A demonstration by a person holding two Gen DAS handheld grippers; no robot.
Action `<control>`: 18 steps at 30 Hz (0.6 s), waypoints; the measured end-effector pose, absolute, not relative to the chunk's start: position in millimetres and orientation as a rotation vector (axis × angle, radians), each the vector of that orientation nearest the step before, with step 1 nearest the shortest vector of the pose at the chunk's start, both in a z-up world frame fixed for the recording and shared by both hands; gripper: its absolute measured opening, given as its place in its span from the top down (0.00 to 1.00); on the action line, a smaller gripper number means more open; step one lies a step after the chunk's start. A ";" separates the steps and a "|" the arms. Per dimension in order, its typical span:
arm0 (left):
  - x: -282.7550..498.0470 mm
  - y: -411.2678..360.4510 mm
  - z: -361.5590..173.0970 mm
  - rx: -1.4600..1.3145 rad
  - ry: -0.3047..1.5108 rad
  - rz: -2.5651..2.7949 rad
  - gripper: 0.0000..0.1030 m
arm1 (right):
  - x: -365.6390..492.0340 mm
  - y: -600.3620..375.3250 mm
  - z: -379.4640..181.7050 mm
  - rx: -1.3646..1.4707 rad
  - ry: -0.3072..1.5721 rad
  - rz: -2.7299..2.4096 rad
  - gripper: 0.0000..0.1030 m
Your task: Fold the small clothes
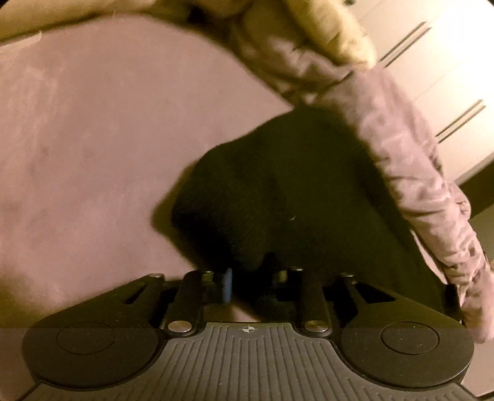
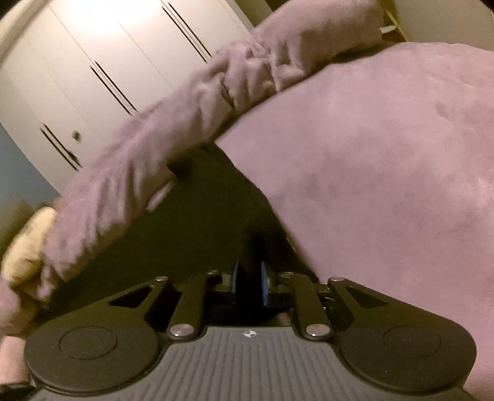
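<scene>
The pink bedspread (image 1: 92,138) fills most of the left wrist view and stretches wide across the right wrist view too, soft and plush, its edge bunched into a rumpled ridge (image 2: 191,108) that runs diagonally through both pictures. Behind that ridge stands a white wardrobe (image 2: 92,61) with dark slim handles, brightly lit. A cream-coloured pillow or cushion (image 1: 324,27) sits at the top of the left view, pressed against the ridge, and shows again low on the left of the right view.

Now the garment: a dark piece of clothing (image 1: 278,185), black or very deep green, lies on the bed just inside the bunched edge. It spreads from the ridge down to both cameras. Everything here is blurred, so folds and shape are hard to read.

Left gripper (image 1: 247,277): fingers drawn narrow, the dark cloth bunched right between them, one blue pad (image 1: 228,285) showing at the left of the fabric. It grips the garment.

Right gripper (image 2: 250,280): fingers close together, two blue pads (image 2: 264,285) facing across a slim dark gap, with dark cloth rising straight from them. It looks pinched on the garment's edge.
</scene>
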State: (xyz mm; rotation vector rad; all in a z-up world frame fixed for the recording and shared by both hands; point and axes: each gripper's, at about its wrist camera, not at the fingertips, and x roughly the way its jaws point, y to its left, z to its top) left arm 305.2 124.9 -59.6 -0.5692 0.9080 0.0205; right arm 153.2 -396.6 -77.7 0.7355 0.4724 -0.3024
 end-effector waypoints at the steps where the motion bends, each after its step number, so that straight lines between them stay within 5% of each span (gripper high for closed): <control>1: 302.8 120.8 -55.6 -0.517 0.894 0.018 0.64 | 150.1 -398.5 -74.4 0.742 0.461 -0.298 0.74; 12: 303.1 106.8 -50.5 -0.435 0.935 0.039 0.61 | 150.8 -434.6 -133.9 1.374 0.385 -0.251 0.63; 18: 302.7 107.9 -49.7 -0.422 0.942 0.040 0.58 | 139.2 -423.0 -100.3 1.290 0.362 -0.255 0.62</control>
